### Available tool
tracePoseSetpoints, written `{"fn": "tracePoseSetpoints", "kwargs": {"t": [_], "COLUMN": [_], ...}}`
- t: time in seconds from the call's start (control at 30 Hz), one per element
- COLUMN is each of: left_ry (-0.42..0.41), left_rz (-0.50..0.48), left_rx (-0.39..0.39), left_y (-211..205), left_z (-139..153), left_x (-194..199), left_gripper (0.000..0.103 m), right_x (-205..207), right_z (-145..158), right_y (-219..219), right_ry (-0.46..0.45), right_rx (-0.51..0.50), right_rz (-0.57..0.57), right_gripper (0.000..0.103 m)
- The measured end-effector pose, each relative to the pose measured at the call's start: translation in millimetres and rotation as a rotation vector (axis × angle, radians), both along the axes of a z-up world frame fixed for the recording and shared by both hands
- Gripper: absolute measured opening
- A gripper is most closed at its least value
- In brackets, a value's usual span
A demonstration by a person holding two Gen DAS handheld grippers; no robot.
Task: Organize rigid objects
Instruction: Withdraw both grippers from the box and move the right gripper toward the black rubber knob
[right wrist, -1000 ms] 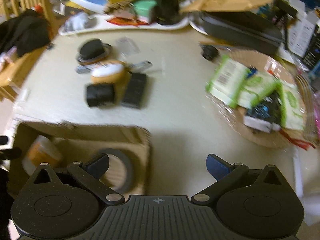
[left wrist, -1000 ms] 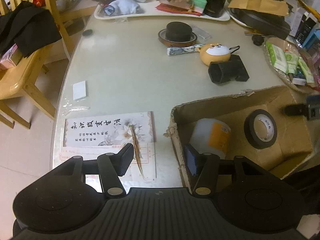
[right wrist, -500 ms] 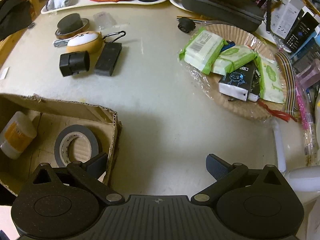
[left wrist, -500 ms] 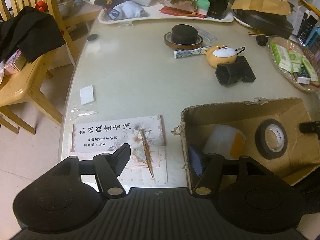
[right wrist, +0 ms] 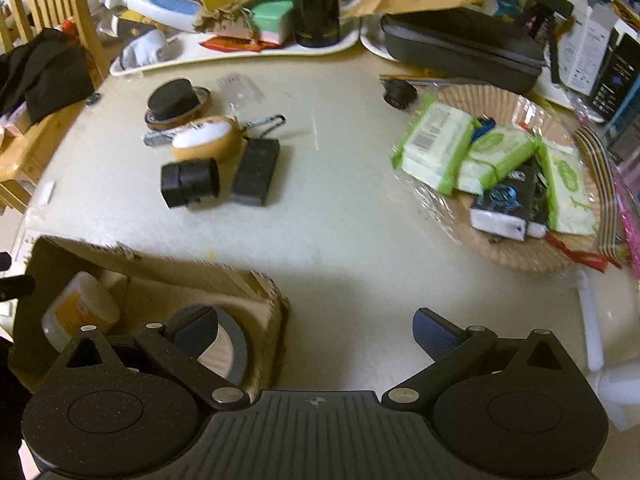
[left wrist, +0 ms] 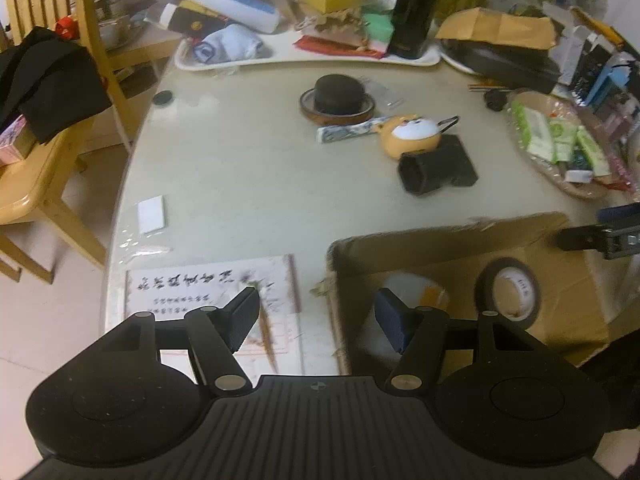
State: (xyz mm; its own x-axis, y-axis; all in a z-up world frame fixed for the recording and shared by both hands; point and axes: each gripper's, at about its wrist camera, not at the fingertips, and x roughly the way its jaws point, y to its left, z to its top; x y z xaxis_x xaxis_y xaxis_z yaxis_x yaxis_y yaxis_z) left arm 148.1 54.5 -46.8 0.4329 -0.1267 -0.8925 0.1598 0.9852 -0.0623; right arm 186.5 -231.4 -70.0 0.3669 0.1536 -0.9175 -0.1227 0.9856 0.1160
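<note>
A cardboard box [left wrist: 440,236] [right wrist: 248,276] at the table's near edge holds a roll of black tape [left wrist: 506,292] [right wrist: 236,350] and a white jar with an orange label [left wrist: 420,292] [right wrist: 82,310]. Beyond it lie a black hexagonal tube [left wrist: 420,172] [right wrist: 190,184], a flat black block [left wrist: 460,156] [right wrist: 256,172], an orange dog-shaped case [left wrist: 412,136] [right wrist: 206,138] and a black puck on a tape ring [left wrist: 338,94] [right wrist: 174,98]. My left gripper [left wrist: 316,312] is open over the box's left wall. My right gripper [right wrist: 316,334] is open over the box's right wall.
A wicker basket [right wrist: 508,252] [left wrist: 560,176] of wipe packs sits at the right. White trays [left wrist: 304,56] of clutter and a black case [right wrist: 460,48] line the far edge. A calligraphy sheet [left wrist: 208,284] lies left of the box. A wooden chair [left wrist: 36,128] stands at the left.
Both grippers have shifted over the box while staying open. The right view has swung and now sits lower, nearer the box's right wall. Nothing on the table has moved.
</note>
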Motion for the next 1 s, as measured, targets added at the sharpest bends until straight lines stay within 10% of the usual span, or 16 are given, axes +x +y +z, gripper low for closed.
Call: {"fn": "tracePoseSetpoints", "kwargs": {"t": [0.7, 1.0], "left_ry": [-0.069, -0.156], "left_rz": [-0.009, 0.0], "left_rx": [-0.076, -0.022], "left_y": [-7, -14], "left_z": [22, 32], "left_x": [0, -8], "left_gripper": [0.074, 0.074], "right_x": [42, 62], "right_z": [7, 2], "right_y": [27, 40], "right_ry": [-0.128, -0.276], "right_rx": [0.025, -0.171], "right_rz": [0.077, 0.171], "right_gripper": [0.103, 0.103]}}
